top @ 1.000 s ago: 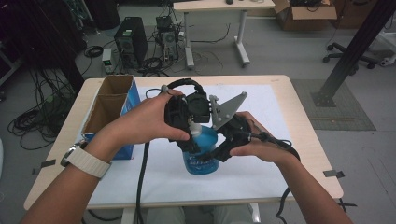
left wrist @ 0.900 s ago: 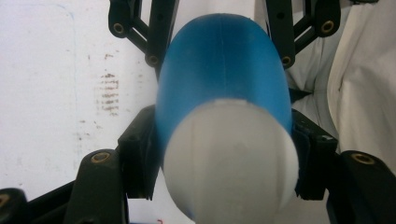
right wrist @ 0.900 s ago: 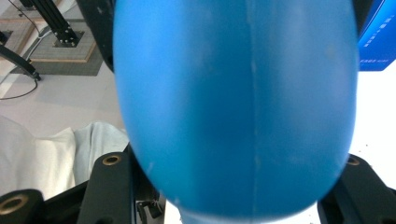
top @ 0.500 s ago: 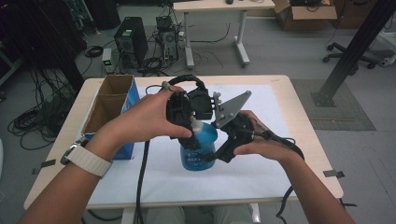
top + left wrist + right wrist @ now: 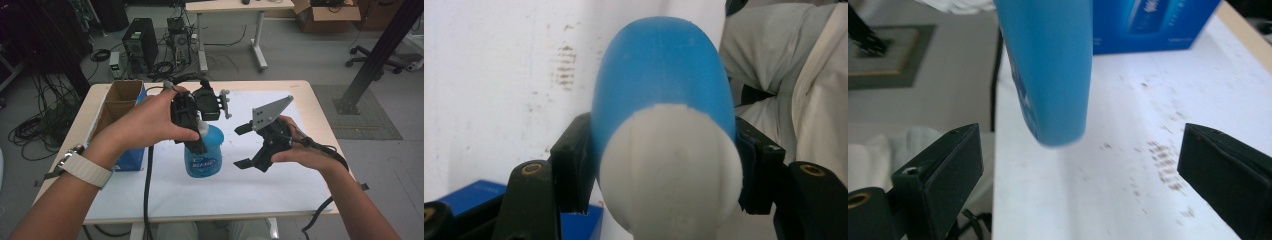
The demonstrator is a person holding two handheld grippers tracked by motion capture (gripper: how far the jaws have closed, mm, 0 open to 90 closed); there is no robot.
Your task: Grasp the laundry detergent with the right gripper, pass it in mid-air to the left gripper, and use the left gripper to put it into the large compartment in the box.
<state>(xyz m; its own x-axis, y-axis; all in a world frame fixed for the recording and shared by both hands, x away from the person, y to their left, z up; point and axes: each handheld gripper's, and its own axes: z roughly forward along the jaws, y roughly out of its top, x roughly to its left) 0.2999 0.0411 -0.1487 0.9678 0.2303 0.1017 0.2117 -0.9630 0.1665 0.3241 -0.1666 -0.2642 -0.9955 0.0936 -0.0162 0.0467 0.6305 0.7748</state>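
Two grippers share one job: the left gripper [image 5: 192, 125] stays clamped on the blue bottle [image 5: 204, 155] above the white table [image 5: 280, 185], while the right gripper [image 5: 245, 146], jaws just opened with nothing between them, should clear sideways without bumping it.

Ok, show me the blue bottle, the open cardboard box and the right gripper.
blue bottle [image 5: 204, 159], high view, on its label.
cardboard box [image 5: 131, 161], high view, on its blue front wall.
right gripper [image 5: 242, 146], high view, midway between its two open fingertips.
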